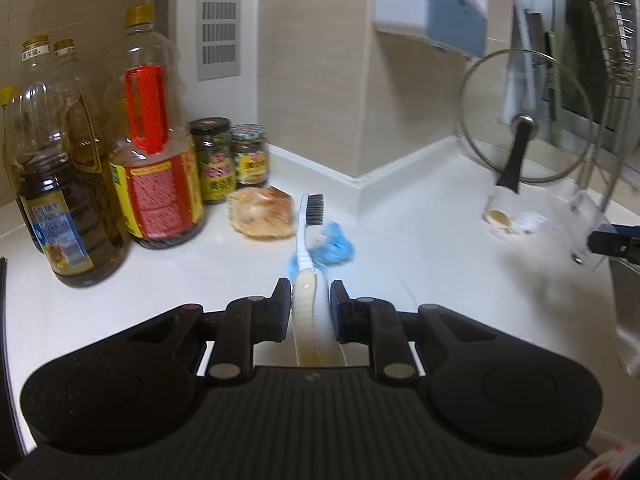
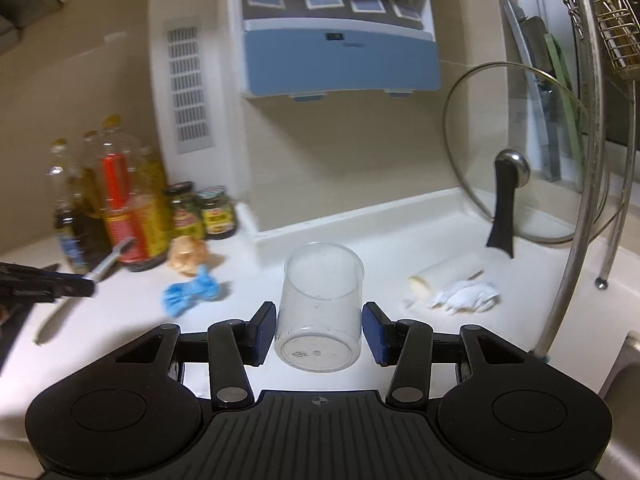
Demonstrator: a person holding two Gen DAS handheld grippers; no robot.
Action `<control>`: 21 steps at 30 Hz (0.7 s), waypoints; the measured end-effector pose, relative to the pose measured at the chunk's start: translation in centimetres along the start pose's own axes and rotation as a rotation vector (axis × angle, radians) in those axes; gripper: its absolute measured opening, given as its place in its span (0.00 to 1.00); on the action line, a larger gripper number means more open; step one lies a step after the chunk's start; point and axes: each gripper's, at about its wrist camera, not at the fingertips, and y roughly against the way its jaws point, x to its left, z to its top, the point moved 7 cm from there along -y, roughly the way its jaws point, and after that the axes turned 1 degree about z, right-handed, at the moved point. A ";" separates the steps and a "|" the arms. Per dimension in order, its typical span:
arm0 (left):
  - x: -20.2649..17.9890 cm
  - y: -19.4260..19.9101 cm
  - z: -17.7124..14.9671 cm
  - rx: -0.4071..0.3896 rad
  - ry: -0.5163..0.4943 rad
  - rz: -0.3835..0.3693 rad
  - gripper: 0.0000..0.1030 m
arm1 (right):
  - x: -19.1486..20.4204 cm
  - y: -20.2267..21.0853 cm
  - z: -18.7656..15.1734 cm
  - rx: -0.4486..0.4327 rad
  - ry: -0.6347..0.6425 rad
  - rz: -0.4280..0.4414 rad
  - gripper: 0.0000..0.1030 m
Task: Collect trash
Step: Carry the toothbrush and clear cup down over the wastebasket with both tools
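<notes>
My left gripper (image 1: pixel 310 300) is shut on a white brush (image 1: pixel 306 236) with dark bristles, held above the white counter (image 1: pixel 420 264). A crumpled blue scrap (image 1: pixel 334 244) lies just beyond it, and a crumpled orange wrapper (image 1: pixel 262 216) sits behind. My right gripper (image 2: pixel 319 320) is shut on a clear plastic cup (image 2: pixel 320 304), mouth pointing away. The blue scrap (image 2: pixel 190 294) lies left of the cup, the wrapper (image 2: pixel 188 256) behind it. A white crumpled tissue (image 2: pixel 464 296) and a white roll (image 2: pixel 444 274) lie to the right. The left gripper (image 2: pixel 86 282) shows at far left with the brush.
Oil bottles (image 1: pixel 156 152) and jars (image 1: pixel 212 160) stand at the back left. A glass pot lid (image 2: pixel 516 160) leans at the back right beside a metal dish rack (image 2: pixel 588 160). A blue and white dispenser (image 2: pixel 340 28) hangs on the wall. A sink edge (image 2: pixel 624 364) is at the right.
</notes>
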 end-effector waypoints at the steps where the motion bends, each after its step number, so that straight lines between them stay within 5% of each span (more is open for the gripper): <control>1: -0.5 0.5 -0.4 0.001 0.001 -0.008 0.18 | 0.4 0.5 -0.3 0.002 -0.004 0.015 0.46; 21: -6.6 7.4 -9.6 0.116 0.066 -0.059 0.18 | 6.9 7.0 -8.8 0.160 -0.076 0.256 0.46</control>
